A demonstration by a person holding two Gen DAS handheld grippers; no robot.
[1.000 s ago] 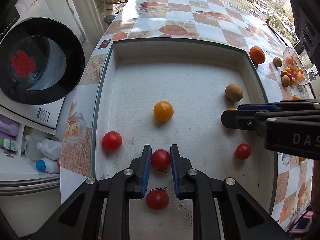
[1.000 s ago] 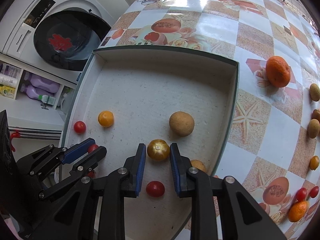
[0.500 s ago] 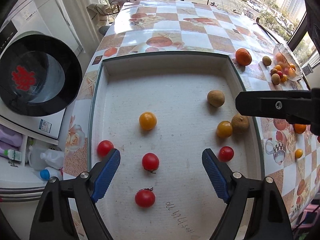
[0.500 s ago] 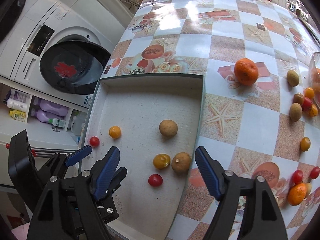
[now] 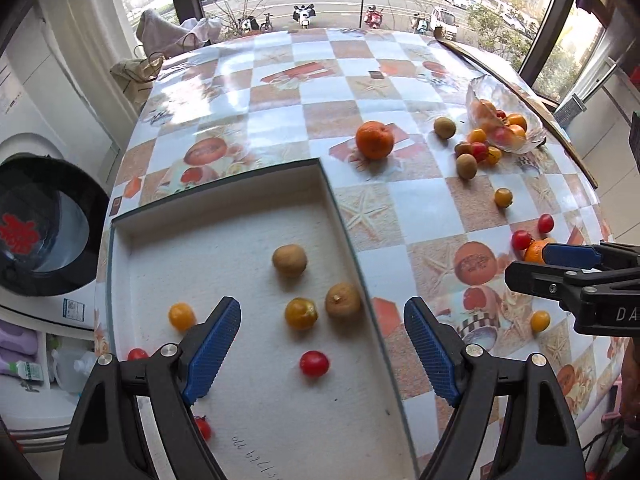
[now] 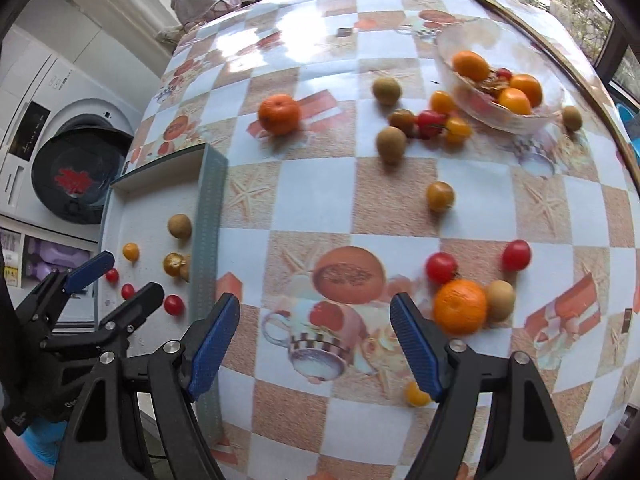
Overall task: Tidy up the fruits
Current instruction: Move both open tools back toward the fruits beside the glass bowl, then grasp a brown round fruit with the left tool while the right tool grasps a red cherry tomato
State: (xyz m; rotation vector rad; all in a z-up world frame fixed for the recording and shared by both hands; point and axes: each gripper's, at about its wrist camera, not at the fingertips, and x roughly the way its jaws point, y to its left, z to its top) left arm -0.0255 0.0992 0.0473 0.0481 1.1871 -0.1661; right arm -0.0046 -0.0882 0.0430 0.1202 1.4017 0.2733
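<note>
A white tray holds two brown fruits, a yellow tomato, a red tomato and other small tomatoes. My left gripper hangs open above the tray's right part, holding nothing. My right gripper is open and empty over the checked tablecloth, right of the tray rim. Just beyond its right finger lie an orange, a brown fruit and two red tomatoes. A small yellow tomato sits by that finger.
A glass bowl of oranges and tomatoes stands at the far right, with loose fruit before it. Another orange lies beyond the tray. A washing machine stands left of the table, below its edge. Windows line the far side.
Both grippers opened, leaving a red tomato and a yellow tomato in the tray. Both then rose and swung right, the right one out over the tablecloth.
</note>
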